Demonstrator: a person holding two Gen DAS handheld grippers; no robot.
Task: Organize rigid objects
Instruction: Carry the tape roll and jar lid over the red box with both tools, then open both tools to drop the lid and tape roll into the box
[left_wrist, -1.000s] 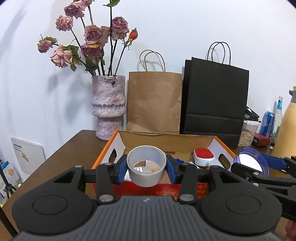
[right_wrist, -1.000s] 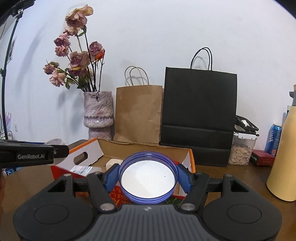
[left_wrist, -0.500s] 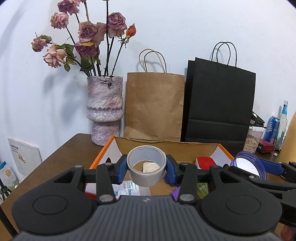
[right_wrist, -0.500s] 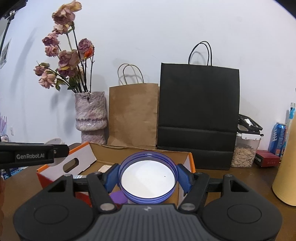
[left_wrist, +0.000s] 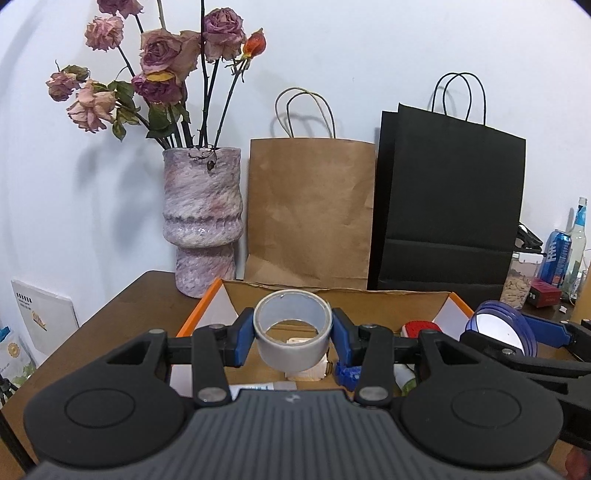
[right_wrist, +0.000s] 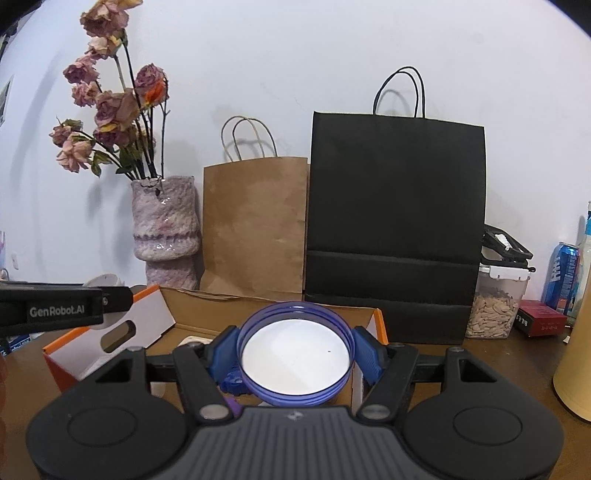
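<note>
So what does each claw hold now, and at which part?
The left claw grips the grey tape roll by its outer sides. The right claw grips the blue lid by opposite edges of its rim.

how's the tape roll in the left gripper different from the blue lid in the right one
The tape roll is grey and open right through; the blue lid has a closed white inside. The lid looks wider and shallower than the roll. Both are round, each clamped between blue pads over the cardboard box.

Grey tape roll (left_wrist: 292, 339) being clamped by left gripper (left_wrist: 293, 338) above orange box (left_wrist: 201, 314), blue lid (left_wrist: 501, 332) being held by right gripper (left_wrist: 513, 334) alongside
</note>
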